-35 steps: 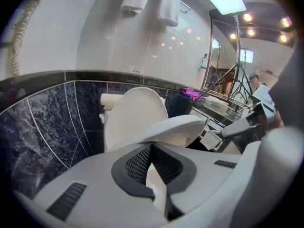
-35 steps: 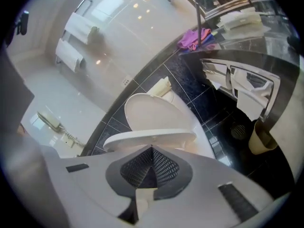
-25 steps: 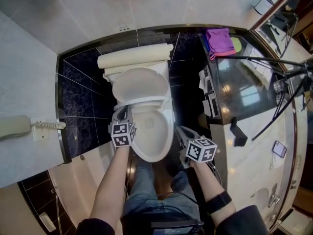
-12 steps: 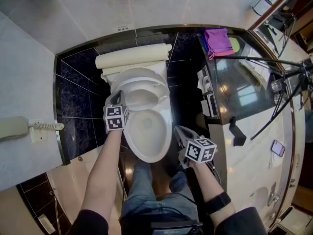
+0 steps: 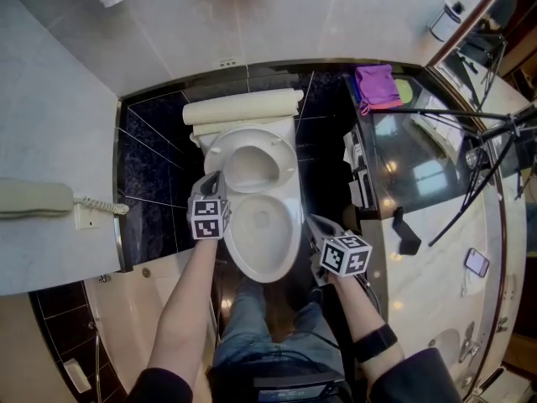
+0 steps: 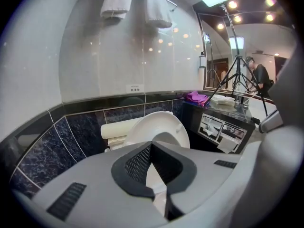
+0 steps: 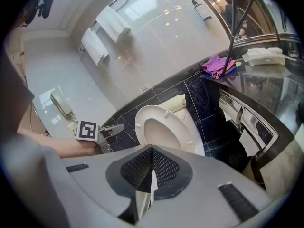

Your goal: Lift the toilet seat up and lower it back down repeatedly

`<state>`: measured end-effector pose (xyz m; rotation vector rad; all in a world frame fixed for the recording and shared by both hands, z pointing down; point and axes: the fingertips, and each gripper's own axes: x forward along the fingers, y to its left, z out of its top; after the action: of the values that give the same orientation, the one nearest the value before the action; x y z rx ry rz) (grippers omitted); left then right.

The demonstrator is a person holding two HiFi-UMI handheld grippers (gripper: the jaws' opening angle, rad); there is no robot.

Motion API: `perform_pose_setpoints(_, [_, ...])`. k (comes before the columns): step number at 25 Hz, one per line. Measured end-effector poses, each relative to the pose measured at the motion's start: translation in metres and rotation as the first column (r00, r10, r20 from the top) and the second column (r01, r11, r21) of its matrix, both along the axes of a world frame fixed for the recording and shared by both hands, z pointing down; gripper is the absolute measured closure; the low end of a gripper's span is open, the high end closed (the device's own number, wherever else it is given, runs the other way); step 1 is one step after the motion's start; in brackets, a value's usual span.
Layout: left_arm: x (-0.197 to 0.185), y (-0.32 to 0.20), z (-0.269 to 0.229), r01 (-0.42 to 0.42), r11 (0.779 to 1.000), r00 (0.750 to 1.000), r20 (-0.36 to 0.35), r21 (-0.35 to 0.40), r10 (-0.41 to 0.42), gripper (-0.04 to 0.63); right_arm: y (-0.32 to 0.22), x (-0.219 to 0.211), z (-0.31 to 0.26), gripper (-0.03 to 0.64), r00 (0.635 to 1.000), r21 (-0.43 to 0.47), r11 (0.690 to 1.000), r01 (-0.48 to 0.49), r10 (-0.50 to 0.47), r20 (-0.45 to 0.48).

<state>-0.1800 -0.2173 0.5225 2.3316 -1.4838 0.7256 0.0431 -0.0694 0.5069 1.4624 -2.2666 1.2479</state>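
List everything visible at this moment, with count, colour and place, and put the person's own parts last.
toilet bowl: one, white, centre, open
toilet seat: one, white, raised, leaning back toward the cistern
cistern: one, cream, against the dark tiled wall
wall phone: one, cream, left wall
towels: two, white, hanging high on the wall
cloth: one, purple, on the black counter at right
tripod: one, black, over that counter
bystander: one, dark clothes, beside the tripod
left gripper: grey, by the seat's left edge, jaws together, empty; contact unclear
right gripper: grey, right of the bowl, shut, empty
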Motion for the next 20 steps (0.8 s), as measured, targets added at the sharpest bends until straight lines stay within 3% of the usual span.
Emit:
perform_pose_setpoints(12, [0.005,0.127,-0.11,0.027,0.998,1.0,-0.018,0.053,-0.026,0.595,0.029,0.024,-0.052,0.601,0.968,0.116,0.978,0.173,-0.148,-0.203])
perform_pose_setpoints(20, [-0.014,0.209,-0.167,0.109,0.99,0.992,-0.077,0.087,-0.103,0.595,0.061,0.057,-0.09,0.601,0.945,0.171,0.962,0.214,-0.159,-0.286])
